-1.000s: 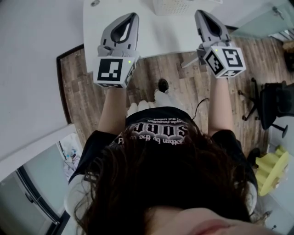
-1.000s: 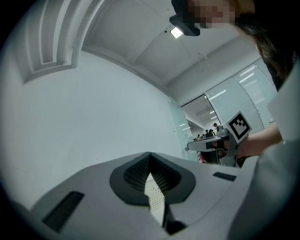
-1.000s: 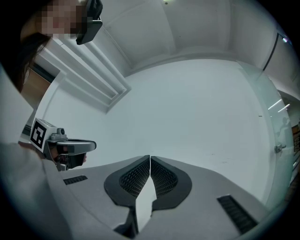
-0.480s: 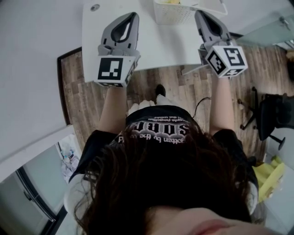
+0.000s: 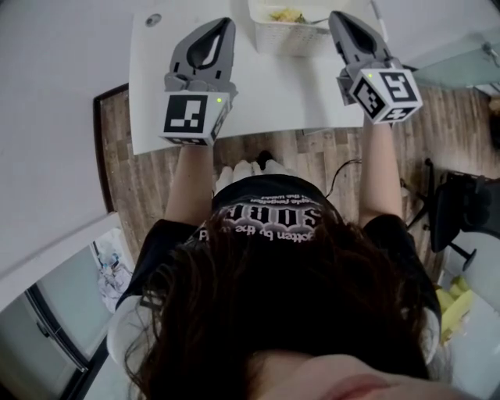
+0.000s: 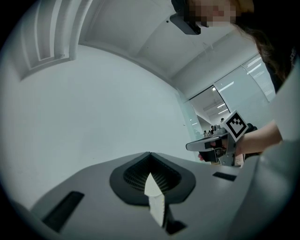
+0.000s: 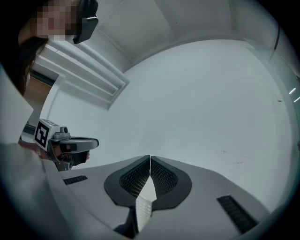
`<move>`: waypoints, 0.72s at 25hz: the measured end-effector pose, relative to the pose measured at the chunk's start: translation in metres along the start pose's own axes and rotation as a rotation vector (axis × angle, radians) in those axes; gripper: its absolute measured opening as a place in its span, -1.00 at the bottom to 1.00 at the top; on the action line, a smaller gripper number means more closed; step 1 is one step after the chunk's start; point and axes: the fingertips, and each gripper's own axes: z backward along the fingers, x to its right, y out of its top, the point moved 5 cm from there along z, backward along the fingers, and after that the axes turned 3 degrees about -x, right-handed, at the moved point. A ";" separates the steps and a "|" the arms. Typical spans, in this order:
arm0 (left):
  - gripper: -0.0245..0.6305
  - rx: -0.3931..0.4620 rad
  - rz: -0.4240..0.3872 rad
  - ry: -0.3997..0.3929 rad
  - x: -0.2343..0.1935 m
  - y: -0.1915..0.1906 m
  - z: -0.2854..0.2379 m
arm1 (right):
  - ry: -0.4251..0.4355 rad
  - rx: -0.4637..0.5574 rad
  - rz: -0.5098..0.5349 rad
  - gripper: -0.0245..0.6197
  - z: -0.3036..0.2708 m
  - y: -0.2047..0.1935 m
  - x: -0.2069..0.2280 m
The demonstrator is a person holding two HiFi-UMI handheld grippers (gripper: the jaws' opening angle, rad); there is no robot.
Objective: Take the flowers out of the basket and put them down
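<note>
Left gripper and right gripper hung level above the table, jaws pressed together, empty, probably staged for reaching. Basket sat toward table's far edge between them, yellow flowers inside, not yet taken out.

Office — swivel chair, glass partitions, white desk.

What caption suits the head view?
From above: a person's grey left claw and right claw, both shut, hover over a white table near a white plastic basket of yellow flowers.
</note>
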 end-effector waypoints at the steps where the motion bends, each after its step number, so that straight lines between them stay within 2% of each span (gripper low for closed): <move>1: -0.93 0.000 0.009 -0.002 0.001 0.000 -0.006 | 0.004 0.000 0.001 -0.84 -0.003 -0.001 0.005; 11: -0.93 -0.007 0.009 0.028 0.001 -0.004 -0.047 | 0.066 -0.032 -0.002 -0.84 -0.025 -0.016 0.038; 14: -0.93 -0.020 -0.007 0.021 0.000 -0.005 -0.055 | 0.113 -0.041 0.000 -0.84 -0.032 -0.017 0.043; 18: -0.93 -0.028 -0.007 0.009 -0.002 -0.008 -0.068 | 0.115 -0.046 -0.010 -0.84 -0.039 -0.018 0.055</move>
